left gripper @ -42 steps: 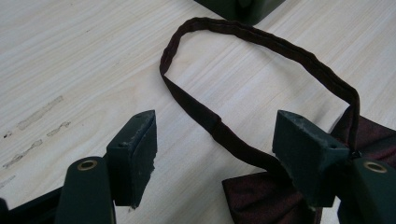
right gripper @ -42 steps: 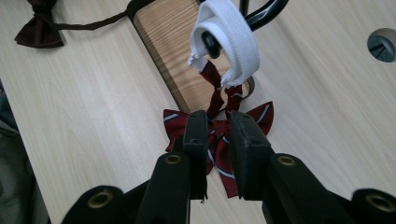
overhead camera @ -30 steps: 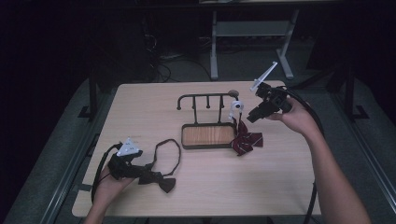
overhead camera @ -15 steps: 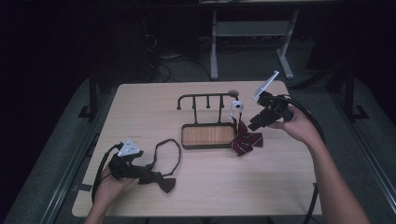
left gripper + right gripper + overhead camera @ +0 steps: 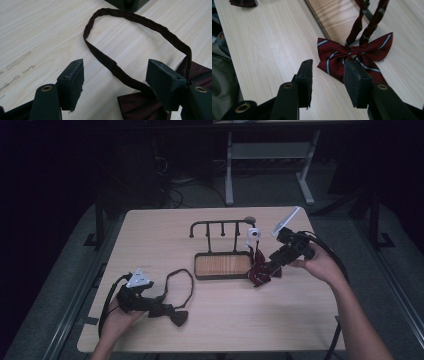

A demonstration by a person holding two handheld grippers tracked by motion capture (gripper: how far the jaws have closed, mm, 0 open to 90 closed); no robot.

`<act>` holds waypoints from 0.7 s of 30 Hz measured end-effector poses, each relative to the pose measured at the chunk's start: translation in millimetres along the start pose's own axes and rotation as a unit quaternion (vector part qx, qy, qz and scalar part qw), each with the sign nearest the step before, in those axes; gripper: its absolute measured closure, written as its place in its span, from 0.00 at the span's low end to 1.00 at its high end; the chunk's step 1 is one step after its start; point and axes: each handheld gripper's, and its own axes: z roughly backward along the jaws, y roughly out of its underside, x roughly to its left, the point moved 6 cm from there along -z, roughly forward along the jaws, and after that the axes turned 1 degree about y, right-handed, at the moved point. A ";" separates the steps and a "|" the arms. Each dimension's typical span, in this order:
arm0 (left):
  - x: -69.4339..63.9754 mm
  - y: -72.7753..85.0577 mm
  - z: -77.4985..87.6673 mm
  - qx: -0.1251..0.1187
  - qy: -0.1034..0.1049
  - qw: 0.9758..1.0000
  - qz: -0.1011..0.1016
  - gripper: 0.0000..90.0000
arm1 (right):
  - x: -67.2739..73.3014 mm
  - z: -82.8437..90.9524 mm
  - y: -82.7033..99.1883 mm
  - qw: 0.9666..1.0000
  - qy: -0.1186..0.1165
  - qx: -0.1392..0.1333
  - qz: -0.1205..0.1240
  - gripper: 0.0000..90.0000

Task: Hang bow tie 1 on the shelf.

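Pale wood-grain tabletop (image 5: 150, 235) stands in a dark room, with grey floor around it and a light metal stand behind. At the near left edge, the person's left hand (image 5: 116, 320) holds the left tongs (image 5: 159, 309) low over the surface, jaws spread apart and gripping nothing; in the left gripper view the dark maroon bow tie (image 5: 140, 106) lies between and just beyond the jaws, its right part touching or passing under the right jaw. Its neck strap (image 5: 140, 22) loops away across the wood toward the tray. Farther in, right of centre, the right hand (image 5: 320, 266) holds the right tongs (image 5: 264, 268) angled down, jaws parted and empty, poised just above the red striped bow tie (image 5: 354, 56), which rests on the tabletop against the right end of the dark-rimmed wooden tray (image 5: 222, 265). That tie's strap (image 5: 372, 20) rises toward the black rack (image 5: 220, 227) standing behind the tray. A small white round object (image 5: 253, 234) hangs at the rack's right end.
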 end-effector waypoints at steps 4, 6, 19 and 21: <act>-0.1 -0.1 -0.5 -0.001 0.000 1.000 0.000 0.35 | 3.7 -4.9 4.7 1.000 -0.006 -0.004 0.001 0.64; -0.8 0.0 -0.9 -0.001 0.001 1.000 0.002 0.35 | 5.1 -7.5 6.9 1.000 -0.007 -0.001 0.002 0.63; -1.1 0.3 -1.4 0.001 0.002 1.000 0.000 0.35 | 7.9 -19.5 23.6 1.000 -0.013 -0.004 -0.007 0.61; -1.1 0.3 -1.5 0.002 0.002 1.000 -0.001 0.35 | 8.2 -20.7 26.2 1.000 -0.014 -0.006 -0.008 0.60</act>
